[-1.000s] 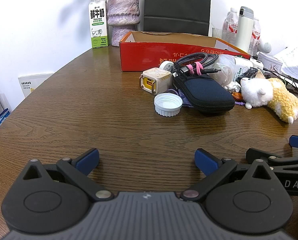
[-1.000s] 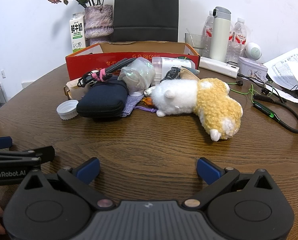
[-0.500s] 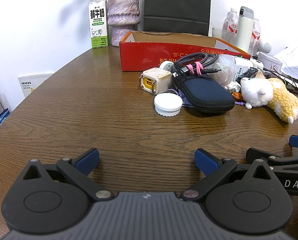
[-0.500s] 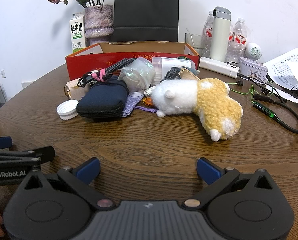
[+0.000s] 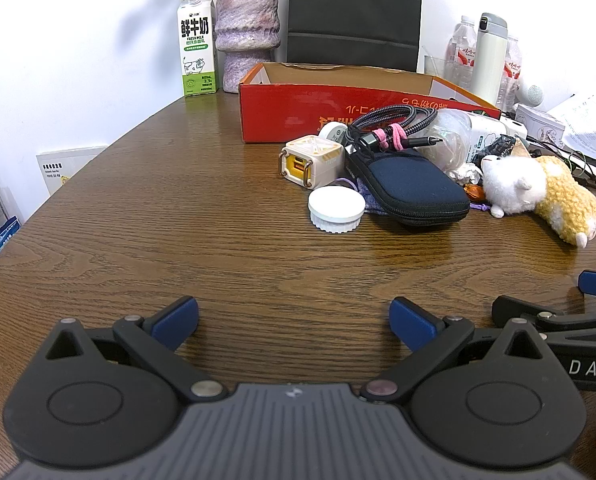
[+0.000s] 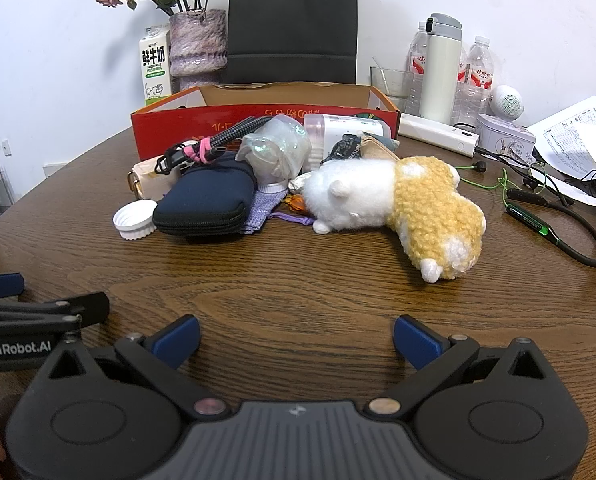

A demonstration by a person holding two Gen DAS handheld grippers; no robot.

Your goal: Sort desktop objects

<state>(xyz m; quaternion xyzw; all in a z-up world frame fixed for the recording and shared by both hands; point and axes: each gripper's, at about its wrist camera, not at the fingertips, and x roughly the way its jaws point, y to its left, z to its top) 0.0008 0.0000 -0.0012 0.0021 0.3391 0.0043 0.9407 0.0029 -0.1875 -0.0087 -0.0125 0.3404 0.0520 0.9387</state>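
Your left gripper [image 5: 294, 314] sits low over the wooden table [image 5: 138, 232], its blue-padded fingers [image 5: 176, 320] spread wide with nothing between them. Your right gripper [image 6: 296, 334] is alongside it, equally wide open and empty; each tool shows at the edge of the other's view.

Far left at the back, a milk carton [image 5: 198, 46] stands upright against a mottled purple vase [image 5: 247, 34]. To their right lies an open red cardboard box [image 5: 338, 114], in front of a black paper bag [image 6: 292, 24].

The clutter lies in front of the box, well apart from both grippers. From the left:
- a white and yellow charger block [image 5: 312, 160];
- a white screw cap [image 5: 337, 209] just in front of it, beside a navy zip pouch [image 5: 412, 186];
- a braided cable [image 5: 394, 126] bundled with a pink tie, resting on the pouch's far end;
- a crumpled clear plastic bottle [image 6: 276, 150] just right of the pouch;
- a white and yellow plush toy [image 6: 398, 204] lying on its side.

Further right, a black and green neckband earphone [image 6: 554, 228] lies on the table. Behind it stand a white flask [image 6: 442, 74] among water bottles and some printed papers [image 6: 578, 132].
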